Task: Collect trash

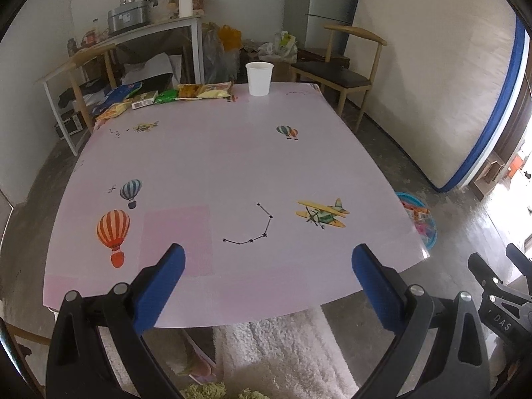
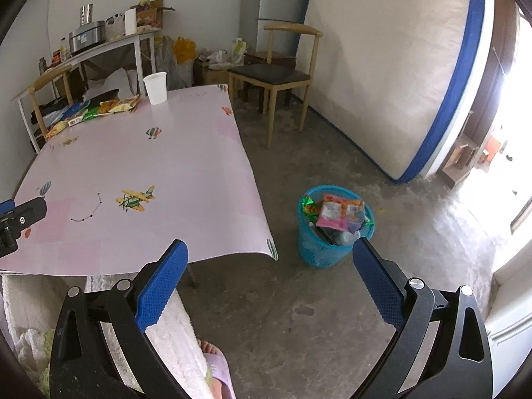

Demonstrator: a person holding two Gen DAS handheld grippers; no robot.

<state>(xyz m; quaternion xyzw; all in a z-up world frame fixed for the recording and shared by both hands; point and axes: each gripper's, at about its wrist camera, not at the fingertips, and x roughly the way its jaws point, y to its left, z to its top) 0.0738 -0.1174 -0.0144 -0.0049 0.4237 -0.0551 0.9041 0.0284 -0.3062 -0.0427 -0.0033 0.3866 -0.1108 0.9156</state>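
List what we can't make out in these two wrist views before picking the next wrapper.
- Paper cup: contents hidden by its own wall, both views.
- Snack wrappers at the table's far edge: too small to count or read.
- Blue bin: lower contents hidden under the top wrappers, right view; mostly behind the table edge, left view.
- Right tongs: cut off by the frame, left view.

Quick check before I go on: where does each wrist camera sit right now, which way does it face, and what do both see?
Left wrist: sits on the left gripper, jaws open, above the near edge of the pink cartoon-print table, facing across it to the white paper cup.
Right wrist: sits on the right gripper, jaws open, off the table's corner, facing the blue plastic trash basket; a slippered foot shows.
Shared: table, cup, snack wrappers, basket.
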